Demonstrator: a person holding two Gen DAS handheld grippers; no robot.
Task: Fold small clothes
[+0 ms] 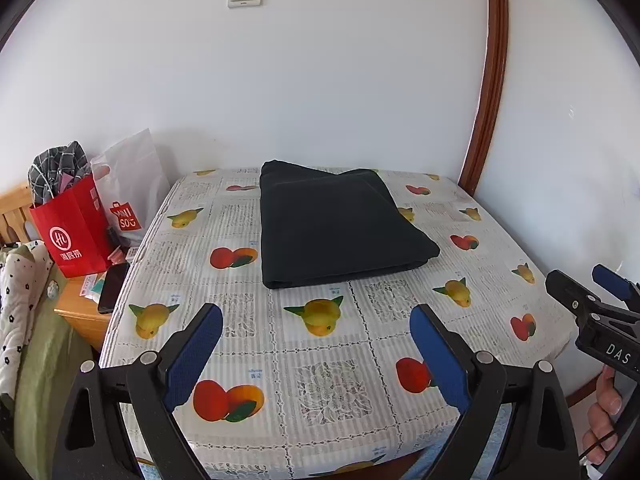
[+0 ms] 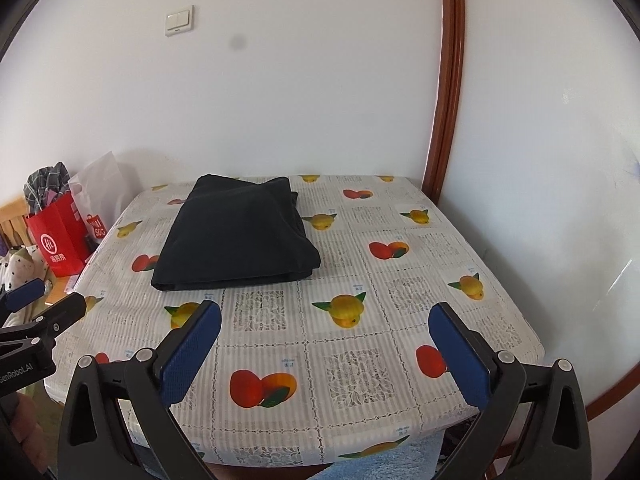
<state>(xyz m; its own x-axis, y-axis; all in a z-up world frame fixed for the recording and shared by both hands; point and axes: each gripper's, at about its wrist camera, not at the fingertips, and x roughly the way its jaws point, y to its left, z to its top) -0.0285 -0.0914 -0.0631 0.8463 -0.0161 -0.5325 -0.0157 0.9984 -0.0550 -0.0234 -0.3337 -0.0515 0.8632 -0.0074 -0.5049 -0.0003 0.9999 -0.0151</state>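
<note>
A dark garment (image 1: 336, 224) lies folded into a neat rectangle on the far half of the table (image 1: 256, 344), which has a fruit-print cloth. It also shows in the right wrist view (image 2: 240, 236). My left gripper (image 1: 316, 320) is open and empty, held above the table's near part, well short of the garment. My right gripper (image 2: 326, 316) is open and empty too, above the near right part of the table. The right gripper shows at the right edge of the left wrist view (image 1: 588, 284), and the left gripper at the left edge of the right wrist view (image 2: 44, 300).
A red paper bag (image 1: 72, 228) with checked cloth in it and a white plastic bag (image 1: 128, 188) stand on a wooden nightstand (image 1: 80, 316) left of the table. White walls close in behind and to the right. A blue towel (image 2: 376, 464) lies below the table's front edge.
</note>
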